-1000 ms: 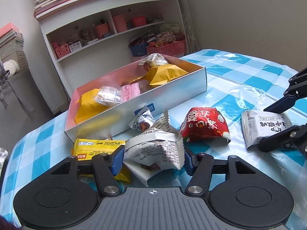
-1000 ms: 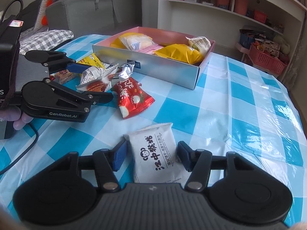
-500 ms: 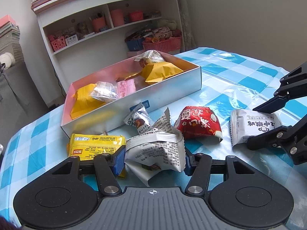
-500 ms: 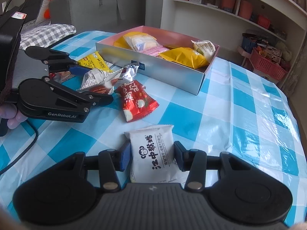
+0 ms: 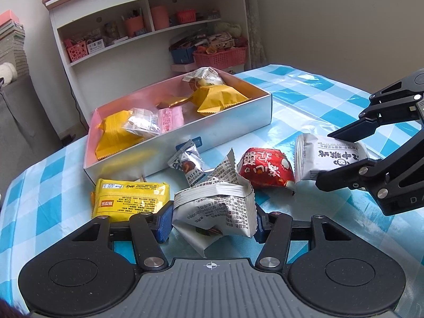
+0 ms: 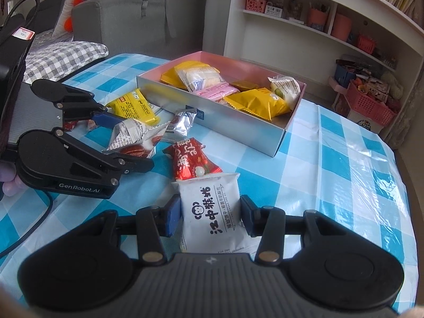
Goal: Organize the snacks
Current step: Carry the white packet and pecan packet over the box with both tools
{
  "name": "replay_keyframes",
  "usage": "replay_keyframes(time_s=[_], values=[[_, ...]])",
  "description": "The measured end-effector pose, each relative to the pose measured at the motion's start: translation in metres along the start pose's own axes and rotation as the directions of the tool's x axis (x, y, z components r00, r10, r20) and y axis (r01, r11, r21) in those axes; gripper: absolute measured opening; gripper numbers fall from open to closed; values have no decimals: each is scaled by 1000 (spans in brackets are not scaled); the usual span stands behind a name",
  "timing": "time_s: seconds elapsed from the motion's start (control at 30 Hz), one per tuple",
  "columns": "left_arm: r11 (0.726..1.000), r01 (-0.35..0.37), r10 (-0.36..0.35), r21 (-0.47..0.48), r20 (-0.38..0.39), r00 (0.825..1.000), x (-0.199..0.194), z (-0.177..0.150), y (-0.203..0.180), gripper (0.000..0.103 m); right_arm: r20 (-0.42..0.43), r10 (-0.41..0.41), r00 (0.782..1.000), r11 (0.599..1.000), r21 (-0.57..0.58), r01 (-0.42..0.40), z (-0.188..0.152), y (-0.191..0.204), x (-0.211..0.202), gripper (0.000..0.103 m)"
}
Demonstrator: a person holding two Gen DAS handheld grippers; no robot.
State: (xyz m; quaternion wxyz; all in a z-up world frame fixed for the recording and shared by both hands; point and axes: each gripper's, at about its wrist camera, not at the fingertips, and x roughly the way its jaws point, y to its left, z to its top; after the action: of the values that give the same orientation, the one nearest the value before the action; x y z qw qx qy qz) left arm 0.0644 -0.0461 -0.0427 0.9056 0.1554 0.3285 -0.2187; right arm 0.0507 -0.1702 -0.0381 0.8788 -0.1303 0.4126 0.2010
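Left hand-held gripper (image 5: pixel 213 222): its blue pads are pressing both sides of a crumpled white wrapper with newsprint lettering (image 5: pixel 214 209), so it is grasping that snack low over the desk (image 5: pixel 304 100).
Right hand-held gripper (image 6: pixel 210 216): its jaws are clamping a flat white packet with black characters (image 6: pixel 209 212); the packet's far edge is overlapping the red packet.
Step in hand: both snacks look gripped and ready to be carried to the box; I judge lifting is what comes next.
Doing it well: the wrappers are thin and air-filled, so a steady squeeze near the middle should be keeping them from slipping or popping; each one needs raising above the box wall before it is released.
Two hand-held grippers together: they are working close side by side, so moving one at a time is likely avoiding a bump.
Red packet (image 5: pixel 266 169): lying on the desk between the two held snacks, touching the white packet; it could be dragged along.
Yellow packet (image 5: pixel 129 198): lying just beside the left pad, near enough to get nudged.
Silver chocolate wrapper (image 5: pixel 186 159): sitting just in front of the box wall, on the path from the left snack to the box.
Box (image 5: pixel 233 124): open, pink inside, already holding yellow, pink and clear packets; bare floor is showing along its near side.
Shelf unit (image 5: pixel 148 26): standing well behind the desk with baskets and cups, out of the way.
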Motion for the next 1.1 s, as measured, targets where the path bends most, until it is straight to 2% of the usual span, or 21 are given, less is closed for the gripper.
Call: replay_keyframes(time_s=[0.5,0.8,1.1], values=[[997,4,-5,-78,-11,1000,-11,15,20,55,56,-20,998,1000,19,19,33,-9,-2,43],[990,-35,32,-136,-23,999,-8,28,42,55,83,-43,996,998,50,39,59,-15,10,43],[974,-70,65,-217,-31,997,2,48,69,55,101,-62,993,990,131,49,86,-21,29,44]])
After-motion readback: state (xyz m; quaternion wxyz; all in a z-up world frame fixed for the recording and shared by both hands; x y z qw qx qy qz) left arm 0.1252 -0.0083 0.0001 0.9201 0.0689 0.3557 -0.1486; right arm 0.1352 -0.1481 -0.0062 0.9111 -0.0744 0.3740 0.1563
